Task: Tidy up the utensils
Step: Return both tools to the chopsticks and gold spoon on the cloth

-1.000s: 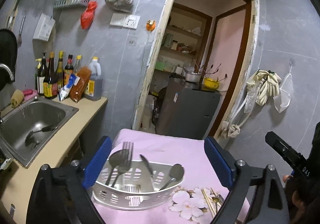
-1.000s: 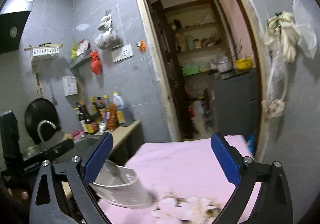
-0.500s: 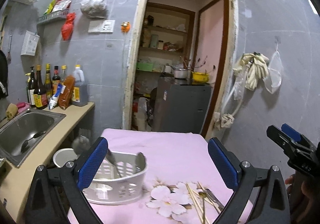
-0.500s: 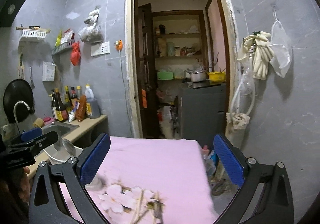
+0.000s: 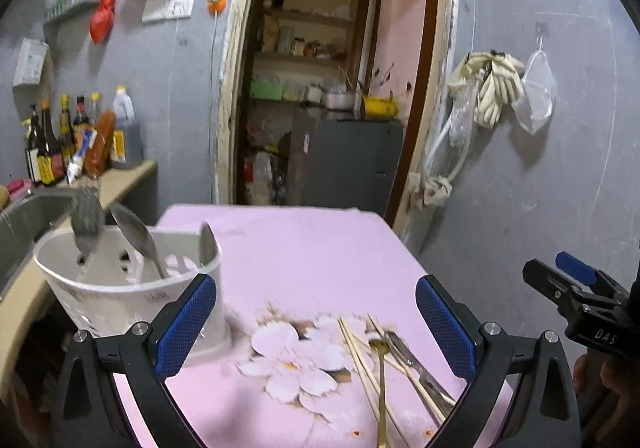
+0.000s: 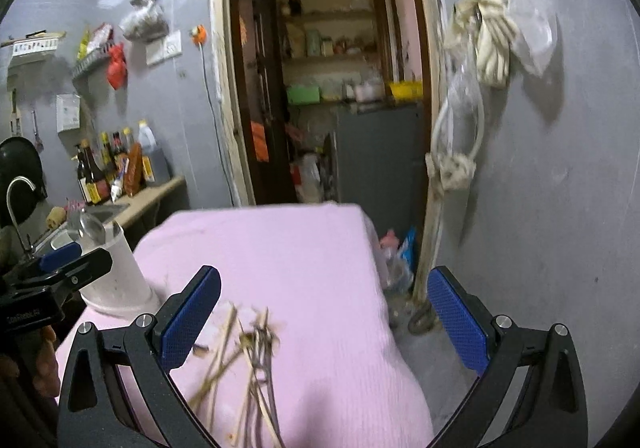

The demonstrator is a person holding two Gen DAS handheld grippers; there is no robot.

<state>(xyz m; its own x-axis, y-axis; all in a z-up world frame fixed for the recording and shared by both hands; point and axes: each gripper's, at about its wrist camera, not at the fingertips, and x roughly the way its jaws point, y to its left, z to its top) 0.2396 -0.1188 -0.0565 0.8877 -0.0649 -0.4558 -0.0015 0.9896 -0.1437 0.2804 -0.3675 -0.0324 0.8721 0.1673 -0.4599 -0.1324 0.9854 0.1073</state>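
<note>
A white perforated utensil basket [image 5: 132, 288] stands on the left of the pink table [image 5: 304, 244], holding a fork [image 5: 86, 220] and a spoon [image 5: 136, 236]. Loose chopsticks [image 5: 360, 360], a gold spoon [image 5: 380, 376] and a metal utensil [image 5: 416, 368] lie on the flower print near the front. My left gripper [image 5: 316, 324] is open and empty above them, right of the basket. My right gripper [image 6: 324, 312] is open and empty over the blurred utensil pile [image 6: 244, 364]. The basket also shows in the right wrist view [image 6: 120, 272].
A counter with a steel sink [image 5: 24, 224] and sauce bottles [image 5: 72, 140] runs along the left. An open doorway [image 5: 328, 88] with a grey cabinet [image 5: 352, 164] is behind the table. Gloves and bags [image 5: 496, 88] hang on the right wall.
Both grippers have swung right and dropped towards the table front. The loose chopsticks and spoon now sit between the fingers of each, and the basket has shifted to the left of the view.
</note>
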